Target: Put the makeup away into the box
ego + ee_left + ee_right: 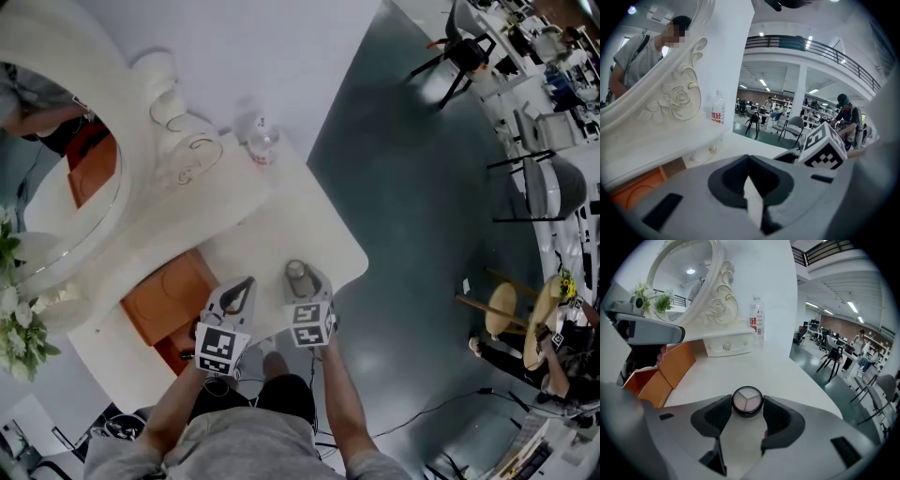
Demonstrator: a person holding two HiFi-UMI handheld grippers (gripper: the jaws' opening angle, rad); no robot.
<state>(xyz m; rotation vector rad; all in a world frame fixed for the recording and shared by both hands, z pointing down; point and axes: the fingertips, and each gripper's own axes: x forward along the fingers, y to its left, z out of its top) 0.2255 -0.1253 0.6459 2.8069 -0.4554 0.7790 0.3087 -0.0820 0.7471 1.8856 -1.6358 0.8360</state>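
Observation:
A round black eyeshadow compact point(747, 399) with pale pans rests on the white vanity table point(281, 225) near its front edge. My right gripper point(747, 408) has both pads against the compact's sides, so it is shut on it; in the head view the compact point(297, 273) shows at the right gripper's point(302, 281) tips. The orange box point(173, 298) sits open to the left, also visible as the orange box point(670, 364). My left gripper point(242, 291) hovers beside it with its jaws together and nothing held, as the left gripper point(750, 180) view confirms.
A water bottle point(262, 142) stands at the back of the table by the ornate white mirror frame point(150, 141). Flowers point(17, 328) are at the far left. The table's curved edge point(352, 272) drops to grey floor with chairs point(548, 187) beyond.

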